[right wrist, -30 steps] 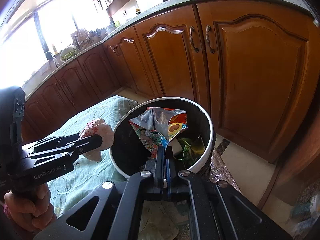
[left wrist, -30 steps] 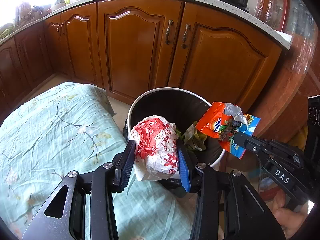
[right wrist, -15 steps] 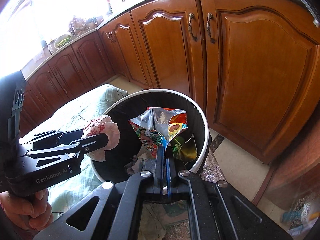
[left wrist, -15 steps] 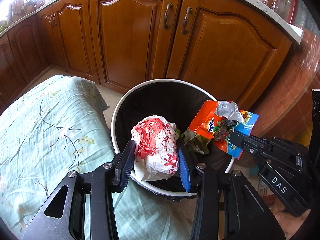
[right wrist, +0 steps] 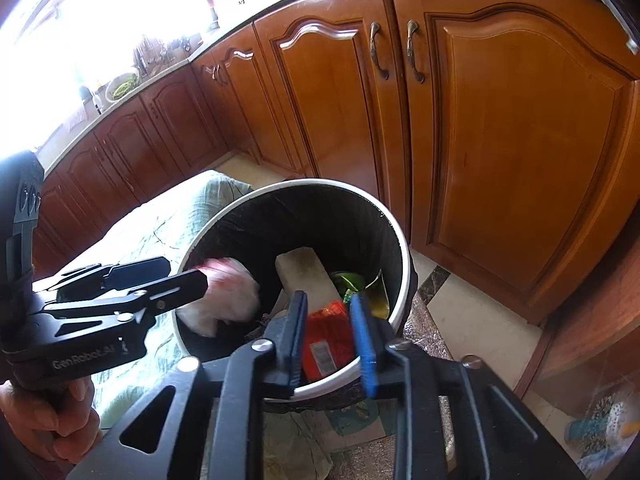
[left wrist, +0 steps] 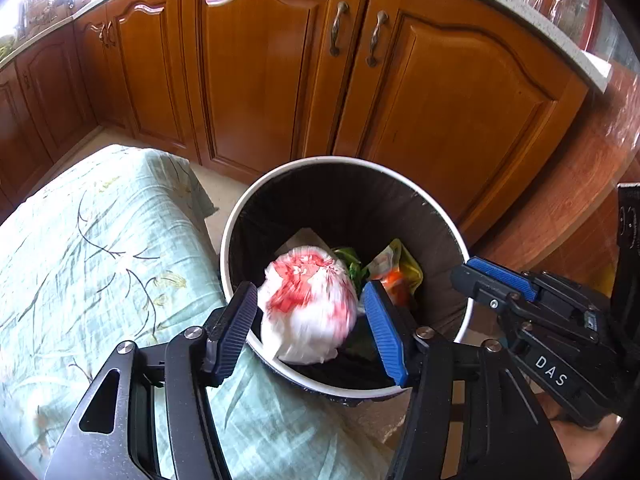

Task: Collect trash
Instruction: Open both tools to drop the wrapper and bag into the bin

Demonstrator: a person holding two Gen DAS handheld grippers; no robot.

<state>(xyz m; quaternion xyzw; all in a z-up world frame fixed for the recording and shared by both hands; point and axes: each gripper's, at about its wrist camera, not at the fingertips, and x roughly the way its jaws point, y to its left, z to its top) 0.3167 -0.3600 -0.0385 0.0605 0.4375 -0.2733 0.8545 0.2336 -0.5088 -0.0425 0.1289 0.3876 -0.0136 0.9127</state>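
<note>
White-and-red crumpled plastic bag is dropping blurred into the round black-lined bin, now that the left gripper is standing with jaws apart. Right gripper, jaws also apart, is letting the orange snack wrapper fall in too. Both pieces are binned. Green floral cloth is covering the surface beside brown wooden kitchen cabinets.
</note>
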